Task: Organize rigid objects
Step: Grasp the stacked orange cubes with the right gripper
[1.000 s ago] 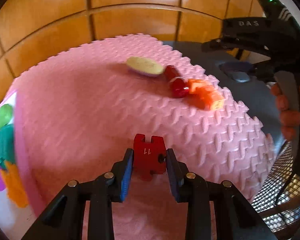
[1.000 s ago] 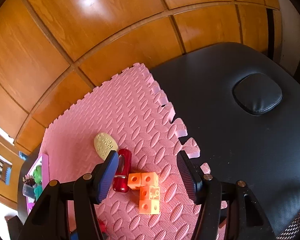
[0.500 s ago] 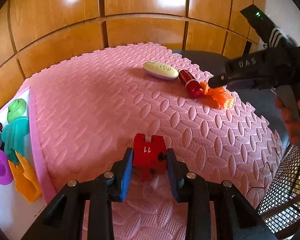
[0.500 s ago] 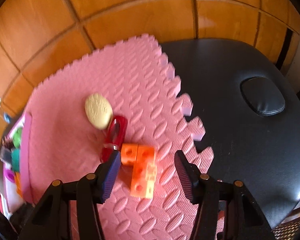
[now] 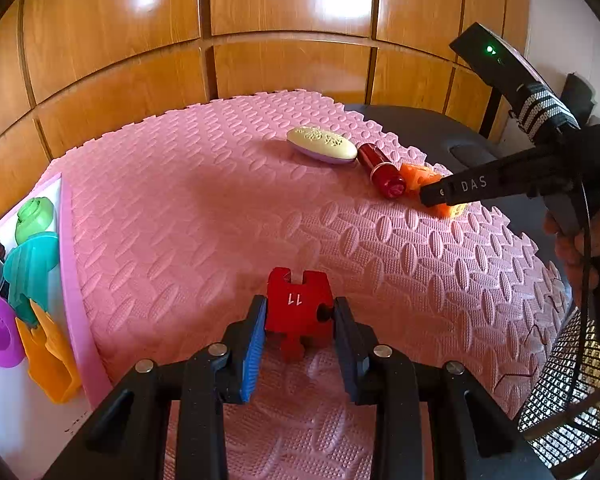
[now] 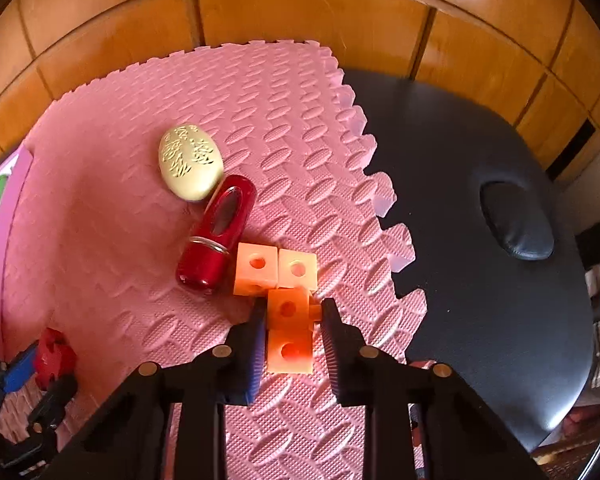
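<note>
Orange cubes (image 6: 290, 312) sit clamped in right gripper (image 6: 293, 316); left gripper (image 5: 299, 316) clasps red block (image 5: 300, 306).

Orange linked cubes (image 6: 288, 308) lie flat, L-shaped, beside a red lipstick tube (image 6: 220, 232) lying on its side. Cream oval case (image 6: 190, 166) touches the tube's far end. Red puzzle block (image 5: 300, 308) stands upright, marked 11.

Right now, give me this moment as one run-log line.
left hand-held gripper: shut on red block | right hand-held gripper: shut on orange cube cluster | pink foam mat: cream oval case, red lipstick lying untouched
</note>
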{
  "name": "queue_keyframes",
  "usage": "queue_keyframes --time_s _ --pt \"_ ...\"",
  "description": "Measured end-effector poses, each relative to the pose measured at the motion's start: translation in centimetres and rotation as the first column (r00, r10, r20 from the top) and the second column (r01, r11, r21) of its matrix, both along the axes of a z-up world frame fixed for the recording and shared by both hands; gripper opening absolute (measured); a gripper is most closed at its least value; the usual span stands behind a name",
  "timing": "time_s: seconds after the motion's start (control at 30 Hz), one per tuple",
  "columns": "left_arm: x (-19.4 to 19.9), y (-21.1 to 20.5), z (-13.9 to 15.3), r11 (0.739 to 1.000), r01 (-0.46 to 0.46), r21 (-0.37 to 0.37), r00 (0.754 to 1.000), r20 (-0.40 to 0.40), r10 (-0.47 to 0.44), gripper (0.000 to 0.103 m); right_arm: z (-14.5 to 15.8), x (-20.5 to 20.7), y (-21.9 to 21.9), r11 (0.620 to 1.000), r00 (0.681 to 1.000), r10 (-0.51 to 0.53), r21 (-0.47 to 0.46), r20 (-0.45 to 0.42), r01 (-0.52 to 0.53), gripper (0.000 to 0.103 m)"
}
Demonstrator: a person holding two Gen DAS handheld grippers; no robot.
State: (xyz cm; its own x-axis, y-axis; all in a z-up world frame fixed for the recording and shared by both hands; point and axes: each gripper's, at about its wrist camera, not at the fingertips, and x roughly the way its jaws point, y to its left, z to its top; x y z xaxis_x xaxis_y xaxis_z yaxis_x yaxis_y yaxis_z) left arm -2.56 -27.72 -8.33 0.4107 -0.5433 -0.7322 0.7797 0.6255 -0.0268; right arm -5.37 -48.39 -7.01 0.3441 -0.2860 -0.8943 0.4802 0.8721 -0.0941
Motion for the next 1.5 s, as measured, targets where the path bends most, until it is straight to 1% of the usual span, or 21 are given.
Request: queue_keyframes --time_s 0.13,0.33,0.53,0.9,1.13,1.27,1.5 --pt "-0.1 0.0 0.0 1.0 0.001 0.0 1.0 0.005 -0.001 0.033 0.1 -0.1 -0.5 0.999 1.0 -0.014 0.031 0.011 0.014 0.025" --pt "-0.1 0.0 0.1 1.0 0.0 0.0 1.0 0.011 0.0 0.033 0.1 0.1 -0.2 1.0 1.0 -0.006 0.016 0.012 0.006 0.025" --pt "-0.2 0.0 0.0 1.0 -0.003 -0.001 1.0 0.015 0.003 0.033 0.2 0.2 0.2 0.999 1.0 0.022 -0.027 0.003 -0.022 0.025" --pt "-0.2 0.0 0.1 1.0 -0.005 -0.001 1.0 0.018 0.005 0.033 0.2 0.1 -0.1 1.0 1.0 0.011 -0.008 0.011 -0.011 0.025" --pt "-0.1 -0.1 0.3 1.0 -0.01 0.01 1.0 0.006 0.01 0.032 0.1 0.2 0.0 1.0 1.0 0.016 -0.02 0.018 -0.016 0.025" --pt "0.2 0.0 0.7 1.0 -0.022 0.004 0.999 -0.042 0.022 0.032 0.0 0.3 -0.2 1.0 1.0 0.009 -0.006 0.029 -0.009 0.025" --pt "-0.9 0.7 3.2 0.999 -0.017 -0.036 1.0 -0.007 0.017 0.032 -0.1 0.3 -0.4 1.0 0.999 0.005 0.001 0.036 -0.005 0.025"
